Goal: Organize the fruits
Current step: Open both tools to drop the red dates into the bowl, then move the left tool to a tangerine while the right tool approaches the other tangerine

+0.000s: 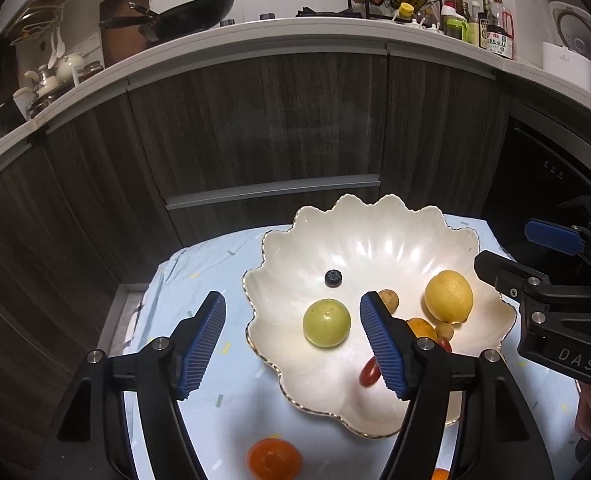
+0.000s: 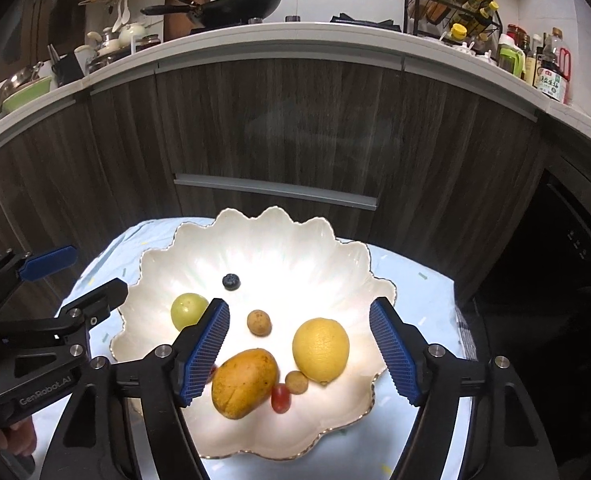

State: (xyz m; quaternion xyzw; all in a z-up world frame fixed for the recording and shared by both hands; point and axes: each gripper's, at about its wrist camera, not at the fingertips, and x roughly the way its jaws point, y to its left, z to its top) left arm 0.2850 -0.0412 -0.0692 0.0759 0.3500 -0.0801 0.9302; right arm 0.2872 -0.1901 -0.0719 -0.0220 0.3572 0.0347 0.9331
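Two handheld grippers hang over a scalloped white bowl (image 2: 255, 236) on a small table w/ pale blue cloth (image 1: 199, 264), set in front of dark wood kitchen cabinets (image 2: 279, 120). Left gripper (image 1: 293, 342) has its blue-padded jaws spread wide, nothing between them; one finger sits outside the bowl's rim over the cloth, the other over the bowl interior. Right gripper (image 2: 299, 348) is likewise wide apart and holds nothing, both fingers above the bowl's near half. In the bowl: a green fruit (image 2: 188, 310) toward the left side, a lone blueberry (image 2: 231, 281) farther back near center, a lemon (image 2: 321, 349) on the right, a mango (image 2: 244, 383) at the front, a round brown fruit (image 2: 259, 323) betw. the green fruit and lemon, a second small brown one (image 2: 296, 382) touching the lemon's lower edge, and a red cherry tomato (image 2: 281, 398) just beside the mango and that small brown fruit. Another red piece (image 1: 369, 372) shows in the left view beside the left gripper's inner finger; partly hidden in the right view. Outside the bowl, an orange (image 1: 274, 460) lies on the cloth at the near edge, below the left gripper, blurred; a sliver of another orange item (image 1: 439, 474) shows at the frame bottom, too cut off to identify. On the counter (image 2: 295, 34) behind: a black wok (image 2: 235, 6), a spice rack (image 2: 451, 4), sauce bottles (image 2: 551, 72).
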